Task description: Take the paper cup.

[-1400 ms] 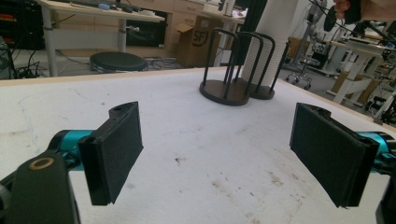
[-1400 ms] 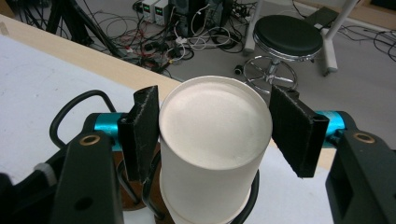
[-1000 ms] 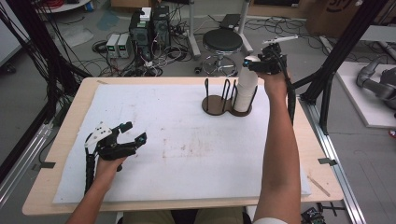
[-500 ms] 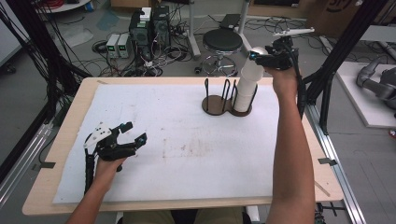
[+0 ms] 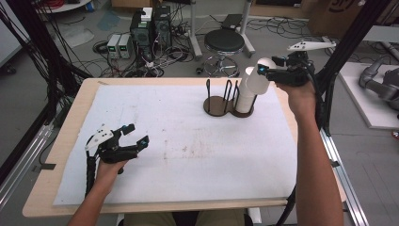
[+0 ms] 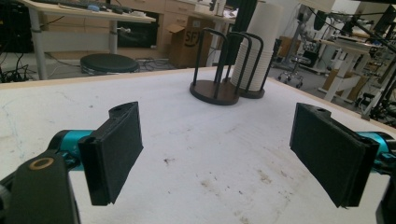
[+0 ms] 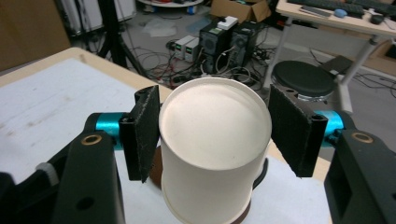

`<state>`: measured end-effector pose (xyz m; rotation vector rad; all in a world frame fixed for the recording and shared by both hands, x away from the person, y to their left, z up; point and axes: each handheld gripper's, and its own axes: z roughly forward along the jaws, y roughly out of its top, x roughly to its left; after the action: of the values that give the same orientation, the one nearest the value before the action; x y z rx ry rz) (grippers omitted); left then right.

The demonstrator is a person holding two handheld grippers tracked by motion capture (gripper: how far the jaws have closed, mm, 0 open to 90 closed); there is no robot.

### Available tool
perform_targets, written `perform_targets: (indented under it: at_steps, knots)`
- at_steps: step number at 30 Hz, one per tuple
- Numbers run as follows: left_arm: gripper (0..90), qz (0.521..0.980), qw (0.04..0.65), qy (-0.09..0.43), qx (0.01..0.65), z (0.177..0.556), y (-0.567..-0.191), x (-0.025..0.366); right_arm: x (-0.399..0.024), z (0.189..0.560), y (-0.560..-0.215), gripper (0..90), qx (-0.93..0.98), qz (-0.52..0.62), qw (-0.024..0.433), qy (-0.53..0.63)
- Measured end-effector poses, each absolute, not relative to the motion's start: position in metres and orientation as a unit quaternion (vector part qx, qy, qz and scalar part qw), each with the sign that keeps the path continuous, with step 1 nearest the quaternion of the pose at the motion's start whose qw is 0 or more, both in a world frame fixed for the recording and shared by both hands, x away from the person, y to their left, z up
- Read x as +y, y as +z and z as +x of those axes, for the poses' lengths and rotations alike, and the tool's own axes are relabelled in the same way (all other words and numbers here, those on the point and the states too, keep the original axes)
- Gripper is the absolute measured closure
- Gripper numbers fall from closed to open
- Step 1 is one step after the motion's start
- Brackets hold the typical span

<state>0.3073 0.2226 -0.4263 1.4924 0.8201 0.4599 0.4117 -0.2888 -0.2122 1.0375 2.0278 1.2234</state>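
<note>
A white paper cup [image 5: 260, 77] [image 7: 215, 126] hangs tilted above the stack of white cups [image 5: 244, 98] [image 6: 254, 51], bottom end toward the right gripper view's camera. My right gripper [image 5: 264, 72] [image 7: 219, 135] is shut on it, a pad on each side. The stack stands in the right half of a dark two-place holder [image 5: 215, 104] [image 6: 215, 88] with black wire posts; its left half holds nothing. My left gripper [image 5: 136, 134] [image 6: 219, 154] rests low over the white mat at the near left, jaws wide open with nothing between them.
A white mat [image 5: 188, 146] covers most of the wooden table [image 5: 70, 113]. Behind the table stand a black stool [image 5: 224, 41], computer cases [image 5: 150, 26] and loose cables on the floor. Black frame posts [image 5: 346, 42] rise at the right.
My right gripper has moved up and to the right with the top cup in its jaws, lifting it off the stack. The left gripper has stayed where it was.
</note>
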Motion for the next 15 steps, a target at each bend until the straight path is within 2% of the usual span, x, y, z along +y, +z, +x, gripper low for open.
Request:
perform_targets:
  at_steps: [8, 15]
  knots:
    - [16.8, 0.657, 0.639, 0.198, 0.348, 0.306, -0.426, 0.221, -0.275, 0.387, -0.229, 38.0, 0.777, 0.345, 0.240, 0.468]
    - [16.7, 0.661, 0.649, 0.191, 0.326, 0.304, -0.425, 0.219, -0.263, 0.369, -0.262, 37.9, 0.798, 0.319, 0.199, 0.471]
